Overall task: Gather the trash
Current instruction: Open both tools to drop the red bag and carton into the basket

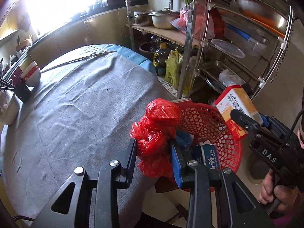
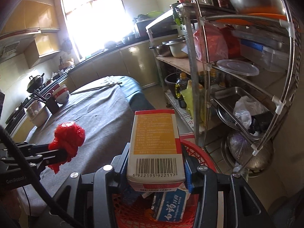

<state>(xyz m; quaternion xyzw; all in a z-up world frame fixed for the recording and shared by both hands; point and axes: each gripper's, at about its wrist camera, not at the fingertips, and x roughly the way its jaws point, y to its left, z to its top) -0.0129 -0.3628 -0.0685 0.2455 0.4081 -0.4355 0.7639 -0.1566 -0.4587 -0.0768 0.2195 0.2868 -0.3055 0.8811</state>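
Kitchen clutter fills the background — a metal rack with pots and lids on the right, a bright window far behind — and in the middle stands a tabletop under a grey cloth.

From the left gripper outward: its jaws stand narrow and press on a crumpled red plastic bag, which it holds at the near right edge of the tabletop, just beside the rim of the red basket. The bag is not yet over the opening as far as I can judge; it hangs at the rim, partly in front of it.

From the right gripper outward: its jaws are closed on an orange and white carton with a barcode, and the carton is held directly above the red basket. Below it, inside the basket, a blue toothpaste box already lies, and some other small pieces that I cannot name.

So the task seems well advanced — some trash is already in the basket, and two more pieces are in the grippers and close to it. What is left is to release both. On the cloth I see no more loose trash; only bowls, a dark chopstick holder, a white container and a long thin stick remain at the far and left side, and these look like kitchen things, not trash.
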